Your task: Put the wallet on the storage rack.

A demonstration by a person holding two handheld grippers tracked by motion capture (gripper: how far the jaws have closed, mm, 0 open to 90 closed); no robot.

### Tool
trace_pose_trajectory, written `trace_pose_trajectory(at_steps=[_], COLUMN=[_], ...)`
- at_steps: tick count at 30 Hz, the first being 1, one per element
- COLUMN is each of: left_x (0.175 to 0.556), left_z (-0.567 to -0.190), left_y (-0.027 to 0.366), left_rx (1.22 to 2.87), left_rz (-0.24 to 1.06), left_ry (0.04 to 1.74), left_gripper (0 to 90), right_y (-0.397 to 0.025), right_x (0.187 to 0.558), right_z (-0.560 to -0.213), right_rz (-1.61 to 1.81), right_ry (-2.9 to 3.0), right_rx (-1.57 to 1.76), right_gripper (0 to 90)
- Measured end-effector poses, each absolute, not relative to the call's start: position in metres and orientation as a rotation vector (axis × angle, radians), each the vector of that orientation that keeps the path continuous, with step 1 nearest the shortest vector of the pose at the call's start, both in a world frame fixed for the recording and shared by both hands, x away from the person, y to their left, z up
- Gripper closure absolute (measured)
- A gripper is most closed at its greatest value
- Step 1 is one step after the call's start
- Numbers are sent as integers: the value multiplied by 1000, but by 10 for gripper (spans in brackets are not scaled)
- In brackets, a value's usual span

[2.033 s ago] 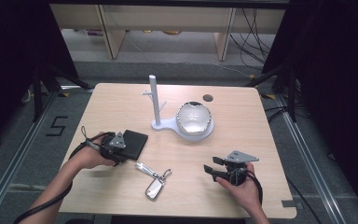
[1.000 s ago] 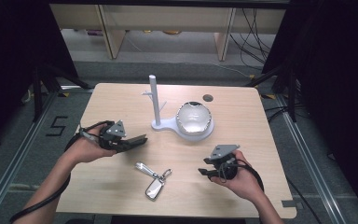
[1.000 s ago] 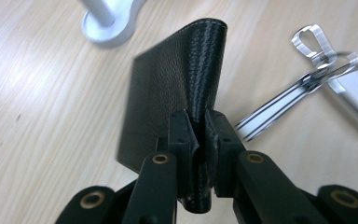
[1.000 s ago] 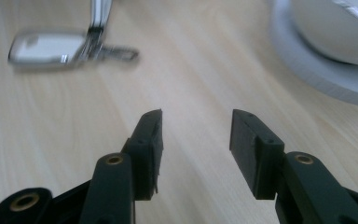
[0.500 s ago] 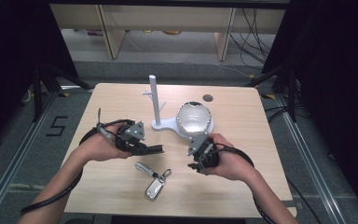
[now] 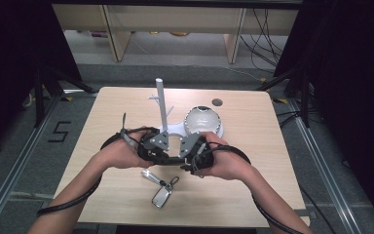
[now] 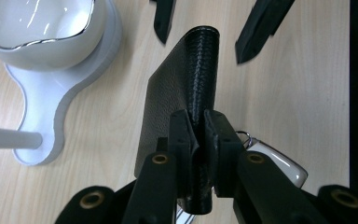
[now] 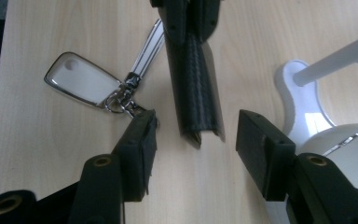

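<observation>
High view: the left hand-held gripper (image 6: 152,148) and the right hand-held gripper (image 6: 195,151) meet over the worktop (image 6: 253,146), just in front of the white stand (image 6: 168,127), the landmark here. A wallet (image 6: 168,158) hangs between them, hard to make out from this height.

In the left gripper view the left hand-held gripper (image 7: 196,133) has its jaws pinched tight on the folded spine of the black wallet (image 7: 186,79), which stands on edge and points away from the camera, to the right of the stand's base (image 7: 51,107). The right hand-held gripper's two jaw tips show at the top, one on each side of the wallet's far end and clear of it.

In the right gripper view the right hand-held gripper (image 8: 193,140) is spread wide, its pads level with the near end of the wallet (image 8: 196,79) without touching it. The stand's base (image 8: 307,116) and bowl (image 8: 349,149) lie to the right of the wallet, the key fob (image 8: 81,86) on its ring to the left, flat on the worktop.
</observation>
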State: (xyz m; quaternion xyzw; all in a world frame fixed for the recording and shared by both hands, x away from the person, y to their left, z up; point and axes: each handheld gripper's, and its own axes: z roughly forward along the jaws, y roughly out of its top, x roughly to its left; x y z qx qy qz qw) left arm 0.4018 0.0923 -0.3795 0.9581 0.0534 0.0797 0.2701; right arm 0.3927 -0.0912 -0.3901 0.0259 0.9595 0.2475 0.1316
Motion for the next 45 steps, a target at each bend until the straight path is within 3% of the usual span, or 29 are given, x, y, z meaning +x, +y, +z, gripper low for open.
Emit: trace_pose_trajectory(at_steps=[4, 5, 6, 8, 10, 17, 23, 34, 45], left_x=[400, 399, 399, 399, 399, 397, 389, 369, 355], left_z=[-381, -382, -382, -381, -381, -376, -383, -426, -472], left_y=[87, 85, 85, 86, 88, 106, 132, 174, 190], left_rx=[2582, 2569, 2569, 2556, 2522, 2386, 2250, 2056, 1906], left_rz=[210, 205, 205, 206, 224, 417, 504, 545, 519], left_ry=[115, 114, 114, 107, 103, 52, 163, 397, 580], left_gripper=[811, 811, 811, 806, 780, 452, 336, 324, 324], right_y=[-87, -87, -87, -88, -91, -106, -122, -140, -154], right_x=[394, 392, 392, 396, 396, 401, 408, 418, 429], right_z=[-396, -399, -399, -399, -398, -393, -384, -375, -368], right_rz=[728, 741, 741, 743, 740, 736, 749, 776, 843], right_ry=[2829, 2834, 2834, 2854, 2842, 2833, 2816, 2805, 2794], right_rx=[95, 129, 129, 47, 57, 145, 216, 279, 415], right_gripper=[582, 656, 656, 751, 765, 771, 771, 770, 770])
